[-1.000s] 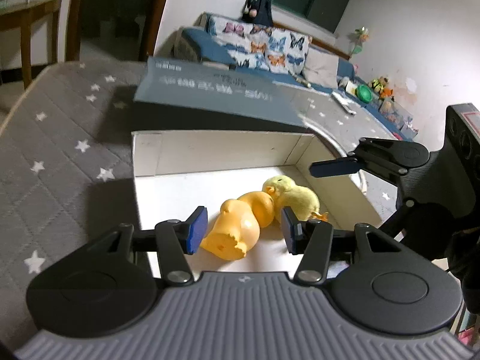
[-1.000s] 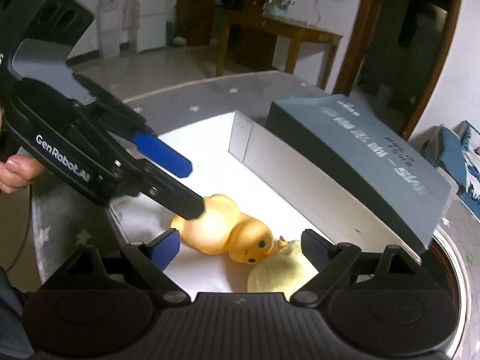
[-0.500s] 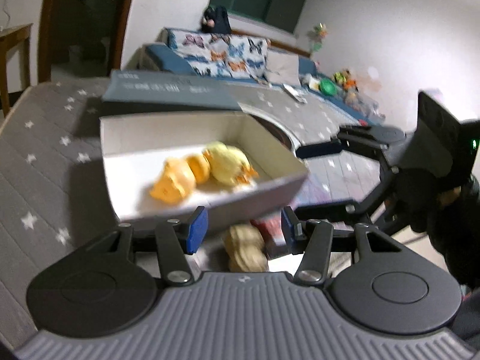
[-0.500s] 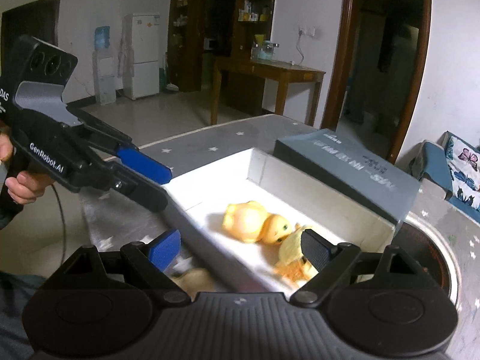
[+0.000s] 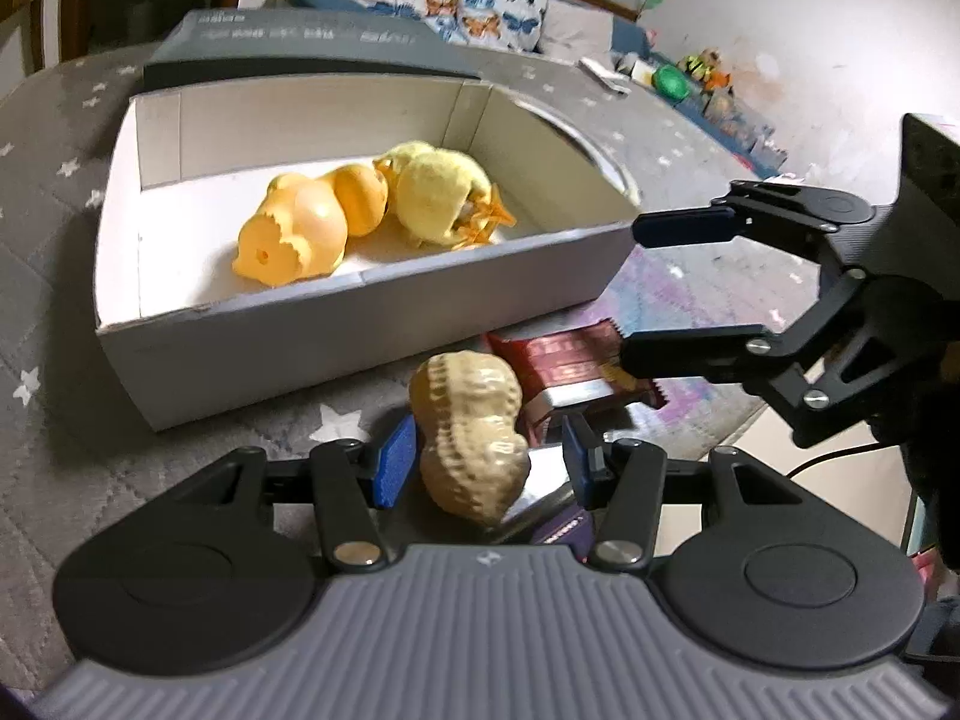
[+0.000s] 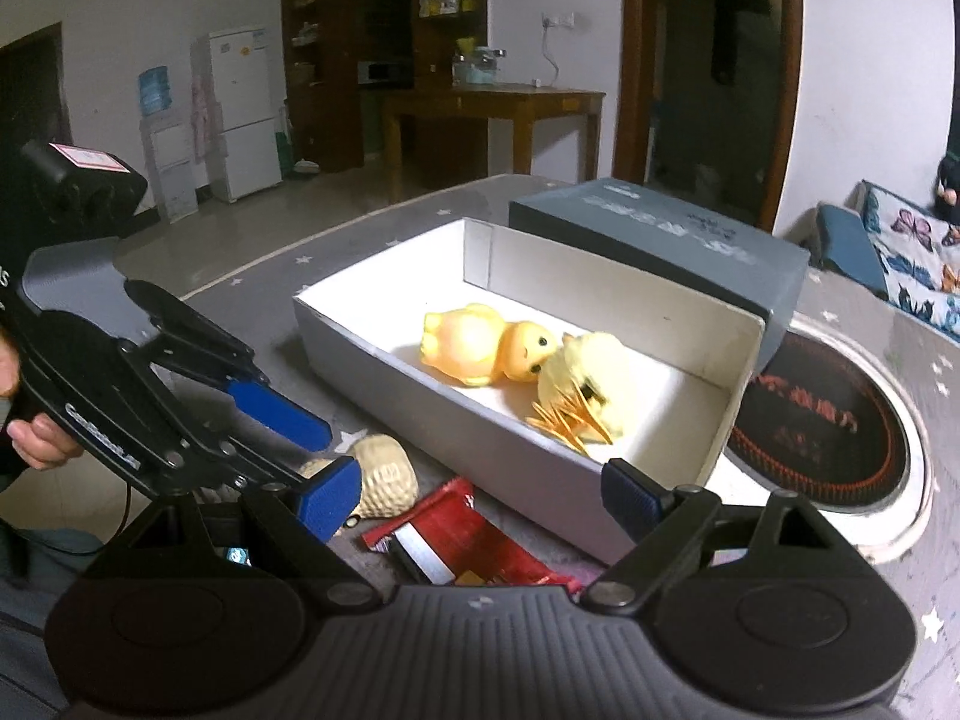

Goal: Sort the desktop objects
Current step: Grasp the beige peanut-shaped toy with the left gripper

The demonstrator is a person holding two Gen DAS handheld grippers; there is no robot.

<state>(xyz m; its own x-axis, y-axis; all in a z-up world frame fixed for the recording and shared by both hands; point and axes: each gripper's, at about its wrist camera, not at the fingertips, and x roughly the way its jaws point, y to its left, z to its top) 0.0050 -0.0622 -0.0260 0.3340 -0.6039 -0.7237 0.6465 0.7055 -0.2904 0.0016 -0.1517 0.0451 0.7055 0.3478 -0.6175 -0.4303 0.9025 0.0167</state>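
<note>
While both grippers hang over the grey table cloth with white stars [image 5: 54,276], a big white box [image 5: 360,324] sits straight ahead of them. Behind the box lies its grey-blue lid [image 6: 654,234], with pale writing on top that is too blurry to read. Inside the box, a yellow rubber duck [image 5: 306,228] lies on its side, touching a fluffy yellow chick [image 5: 432,195] with orange feet.

Just in front of the box, close to the tools, lies a red snack packet [image 6: 474,540]; its print cannot be read. A tan toy peanut [image 5: 474,426] lies beside it.

On the left gripper [image 5: 483,462], the blue pads stand on either side of the peanut, not pressing on it. Its side has white letters that look like "GenRobot", partly hidden. The right gripper [image 6: 480,495] is wide open above the red packet and holds nothing.
</note>
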